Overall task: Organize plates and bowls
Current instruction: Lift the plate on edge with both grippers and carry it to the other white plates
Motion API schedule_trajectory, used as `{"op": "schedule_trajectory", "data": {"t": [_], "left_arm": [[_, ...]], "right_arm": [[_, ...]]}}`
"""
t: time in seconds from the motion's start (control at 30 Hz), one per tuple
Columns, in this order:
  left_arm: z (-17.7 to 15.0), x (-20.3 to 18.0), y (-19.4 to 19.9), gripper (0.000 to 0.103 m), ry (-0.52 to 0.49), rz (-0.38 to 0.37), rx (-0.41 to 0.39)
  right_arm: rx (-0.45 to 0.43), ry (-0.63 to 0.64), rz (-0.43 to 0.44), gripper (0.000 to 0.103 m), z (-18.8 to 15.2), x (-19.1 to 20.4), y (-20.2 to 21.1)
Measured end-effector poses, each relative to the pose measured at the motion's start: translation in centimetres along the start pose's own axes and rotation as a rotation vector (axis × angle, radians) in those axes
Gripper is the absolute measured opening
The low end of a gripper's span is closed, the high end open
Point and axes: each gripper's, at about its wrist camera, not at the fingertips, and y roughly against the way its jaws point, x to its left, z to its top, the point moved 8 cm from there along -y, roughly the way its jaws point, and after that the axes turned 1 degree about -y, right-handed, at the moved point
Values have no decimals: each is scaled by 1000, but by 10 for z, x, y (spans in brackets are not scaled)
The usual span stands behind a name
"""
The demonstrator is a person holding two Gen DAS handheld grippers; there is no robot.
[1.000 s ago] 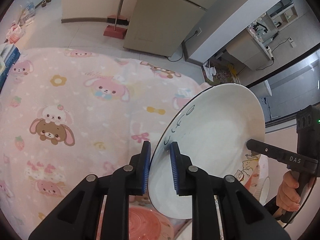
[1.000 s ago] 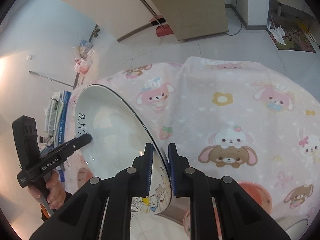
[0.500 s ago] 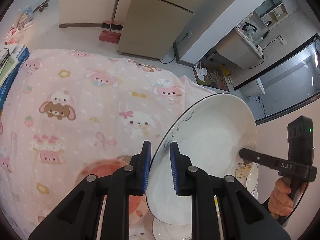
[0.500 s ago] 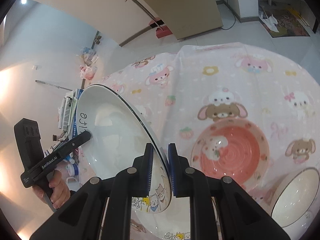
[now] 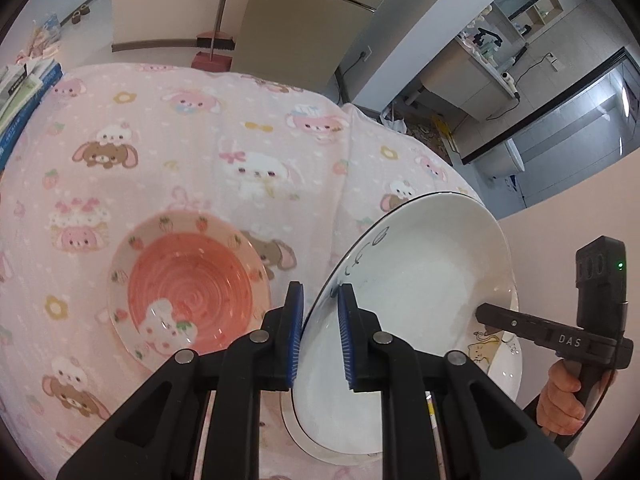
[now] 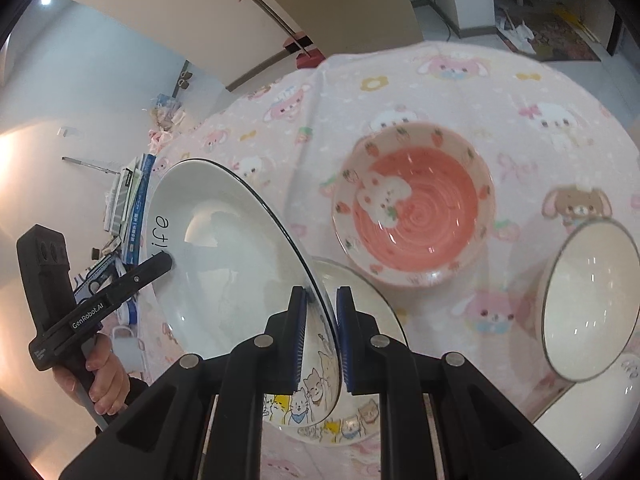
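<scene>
I hold the white plate (image 5: 420,300) tilted above the pink tablecloth (image 5: 200,140), left gripper (image 5: 320,336) and right gripper (image 6: 322,340) each clamped on opposite rims. A cat-print plate (image 6: 360,424) lies beneath; the strawberry bowl (image 6: 416,208) sits nearby.

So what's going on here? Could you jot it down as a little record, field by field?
held item: white plate, tilted, gripped on opposite rims
left gripper: shut on the rim
right gripper: shut on the rim
below it: cat-print plate on the tablecloth
nearby: pink strawberry bowl; cream bowl further right
surface: pink bunny tablecloth
</scene>
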Motion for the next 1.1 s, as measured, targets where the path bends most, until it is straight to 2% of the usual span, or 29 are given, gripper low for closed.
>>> {"op": "schedule_trajectory", "data": {"t": [0.17,0.33,0.47,0.7,1.1], "left_arm": [[-24,-11,5,14,-27,7,-5],[-47,-17,4,14,-37,4,-5],[-61,-21,3,13,-40,-4,-1],[-84,-18,-4,13,-30,26,3],[-85,-11,-15,13,-10,44,24]], "right_arm": [[9,5,10,17,-25,-12,3],[-25,46,-29,17,-49,-17,11],[12,23,-10,17,-64,-30,6],[22,18,-10,18,-81,-39,-3],[30,6,10,18,-77,-45,-17]]}}
